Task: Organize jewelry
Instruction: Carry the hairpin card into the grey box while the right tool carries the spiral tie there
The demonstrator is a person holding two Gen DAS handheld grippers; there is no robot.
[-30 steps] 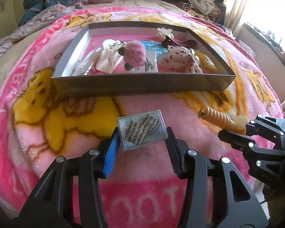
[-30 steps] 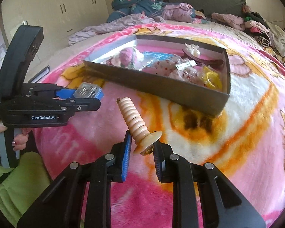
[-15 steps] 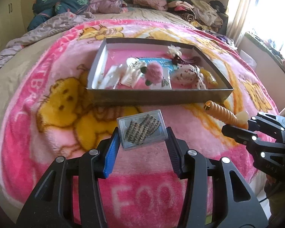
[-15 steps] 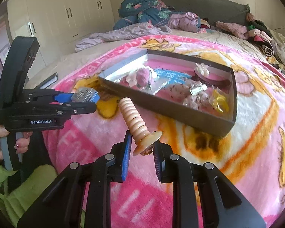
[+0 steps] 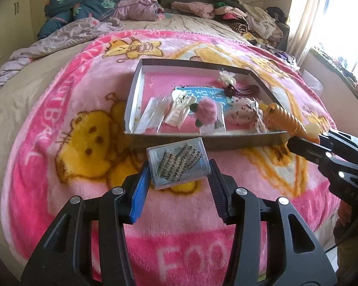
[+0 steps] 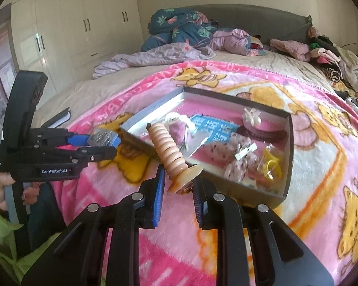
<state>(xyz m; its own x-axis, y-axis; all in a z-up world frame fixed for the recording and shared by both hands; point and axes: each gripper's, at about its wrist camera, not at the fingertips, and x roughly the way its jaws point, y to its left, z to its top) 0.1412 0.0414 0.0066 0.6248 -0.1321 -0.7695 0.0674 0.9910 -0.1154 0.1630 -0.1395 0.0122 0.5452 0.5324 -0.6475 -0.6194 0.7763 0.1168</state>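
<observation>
1. Left wrist view: the left claw [image 5: 177, 175] grips a clear case [image 5: 177, 164] above the blanket [image 5: 59, 190]; its contents are hard to make out.
2. The right claw [image 6: 179, 190] pinches a ribbed stick [image 6: 168, 151] before the tray [image 6: 290, 157], hiding part of it.

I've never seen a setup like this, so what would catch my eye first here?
Probably the bright pink cartoon blanket covering the bed, with a shallow grey box of hair accessories in its middle. In front, the left gripper clamps a small clear case of sparkly clips, while the right gripper holds a ribbed peach hair stick.
</observation>
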